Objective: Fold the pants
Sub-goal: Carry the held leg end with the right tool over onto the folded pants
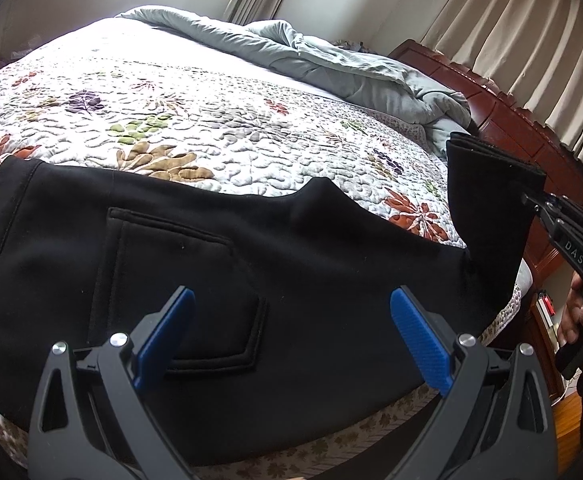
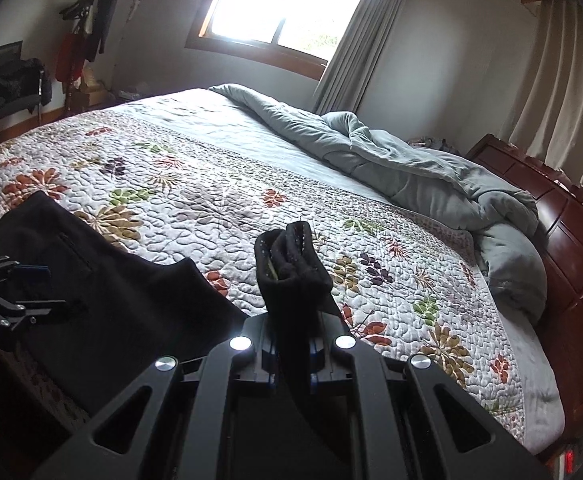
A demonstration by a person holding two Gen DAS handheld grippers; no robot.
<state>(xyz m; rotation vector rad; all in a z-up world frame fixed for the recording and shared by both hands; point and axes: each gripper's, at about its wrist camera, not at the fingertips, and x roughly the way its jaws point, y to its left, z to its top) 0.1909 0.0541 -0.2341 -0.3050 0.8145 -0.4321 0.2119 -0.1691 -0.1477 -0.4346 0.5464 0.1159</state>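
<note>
Black pants point(image 1: 195, 264) lie along the near edge of the bed, folded lengthwise, back pocket point(image 1: 179, 288) up. My left gripper point(image 1: 291, 312) is open and hovers above the seat area, its blue pads point(image 1: 419, 332) apart and empty. My right gripper point(image 2: 293, 354) is shut on the leg-hem end of the pants point(image 2: 291, 264) and holds it lifted off the bed. It also shows in the left wrist view point(image 1: 531, 200), pinching the raised leg end point(image 1: 491, 208) at the right. The left gripper shows at the left edge of the right wrist view point(image 2: 31, 280).
A floral quilt point(image 1: 211, 120) covers the bed. A rumpled grey-green duvet point(image 2: 431, 184) lies along the far side by the dark wooden headboard point(image 2: 571, 232). Curtains point(image 1: 531, 60) hang behind. A coat rack point(image 2: 87, 32) and a chair stand far left.
</note>
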